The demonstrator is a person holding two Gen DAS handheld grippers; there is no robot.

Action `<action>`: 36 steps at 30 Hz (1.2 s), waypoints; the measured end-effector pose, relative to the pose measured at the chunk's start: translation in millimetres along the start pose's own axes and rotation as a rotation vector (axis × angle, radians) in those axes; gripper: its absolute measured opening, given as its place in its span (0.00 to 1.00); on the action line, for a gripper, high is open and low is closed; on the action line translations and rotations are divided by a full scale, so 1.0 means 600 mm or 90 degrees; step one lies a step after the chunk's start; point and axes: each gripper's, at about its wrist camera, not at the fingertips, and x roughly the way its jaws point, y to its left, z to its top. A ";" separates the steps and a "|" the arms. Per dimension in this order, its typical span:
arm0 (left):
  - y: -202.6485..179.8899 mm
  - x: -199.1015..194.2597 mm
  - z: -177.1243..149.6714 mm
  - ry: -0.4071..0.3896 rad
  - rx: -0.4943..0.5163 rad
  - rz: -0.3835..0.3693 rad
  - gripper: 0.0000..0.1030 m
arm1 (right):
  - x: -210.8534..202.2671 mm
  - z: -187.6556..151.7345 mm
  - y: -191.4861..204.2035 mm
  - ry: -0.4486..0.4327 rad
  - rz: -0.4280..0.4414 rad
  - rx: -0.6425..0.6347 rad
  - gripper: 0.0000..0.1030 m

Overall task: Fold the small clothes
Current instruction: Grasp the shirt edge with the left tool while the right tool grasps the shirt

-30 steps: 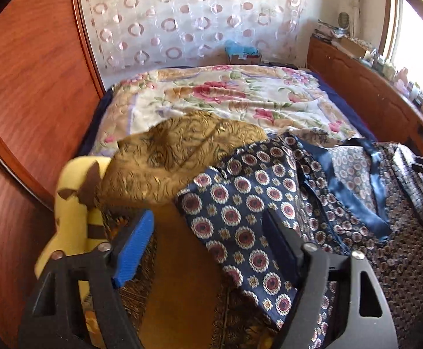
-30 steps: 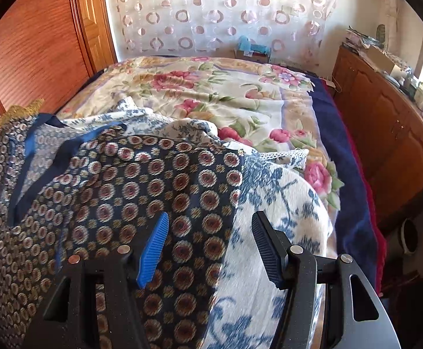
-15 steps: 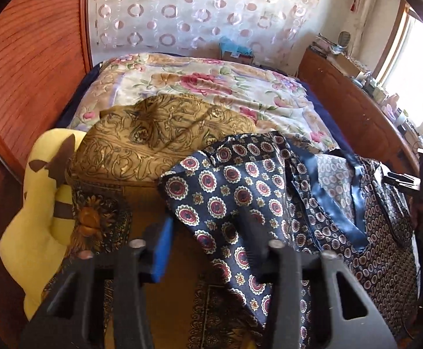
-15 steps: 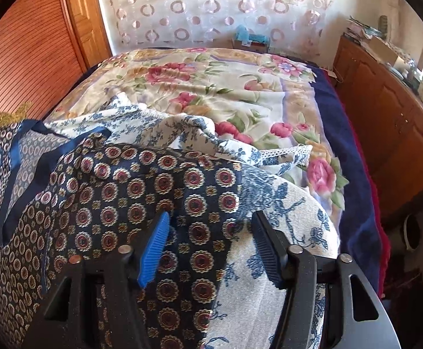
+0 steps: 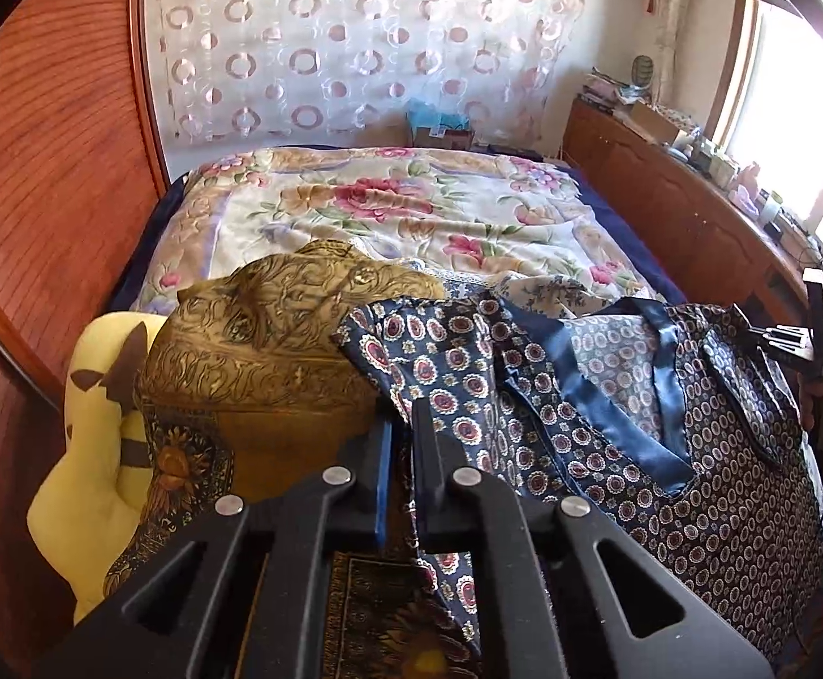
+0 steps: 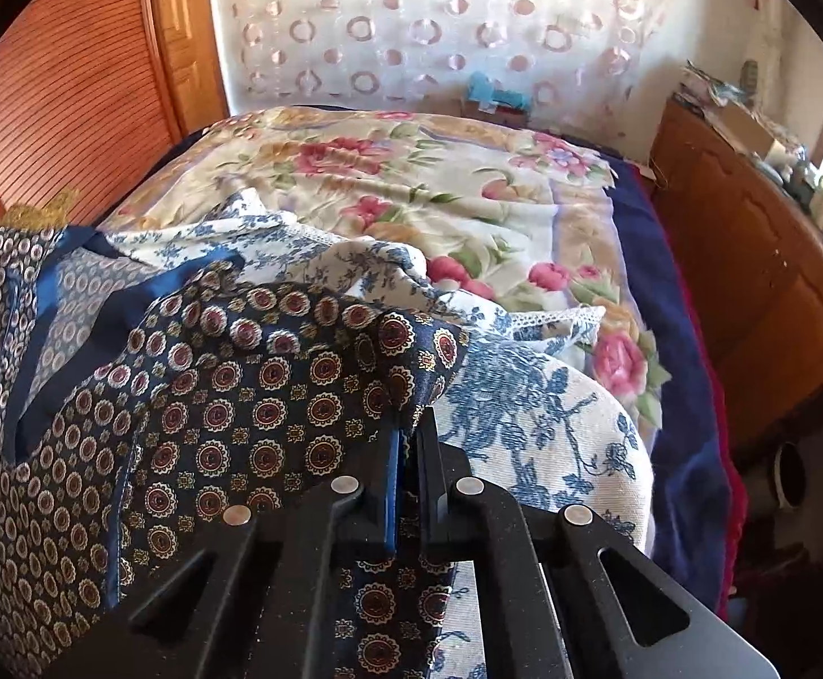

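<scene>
Both hand-held grippers, left [image 5: 403, 441] and right [image 6: 411, 441], just pinched shut on my blue shirt [image 6: 275, 396]. Nothing is folded yet; other clothes wait.

The navy top [image 5: 609, 396], printed with red-and-white medallions and trimmed with a shiny blue neckband, lies spread and rumpled across other clothes on the bed. One edge is pinched at each side, the cloth [image 6: 275, 396] bunched into folds there.
</scene>
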 end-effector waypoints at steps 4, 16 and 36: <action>-0.008 0.001 0.004 -0.001 0.002 0.003 0.07 | 0.013 -0.003 -0.020 0.008 -0.005 0.037 0.50; -0.029 -0.015 -0.003 -0.019 0.003 -0.023 0.04 | 0.043 0.016 -0.029 0.009 0.069 0.033 0.02; -0.032 -0.072 -0.038 -0.067 -0.015 -0.019 0.30 | -0.128 -0.065 0.034 -0.108 0.030 -0.028 0.01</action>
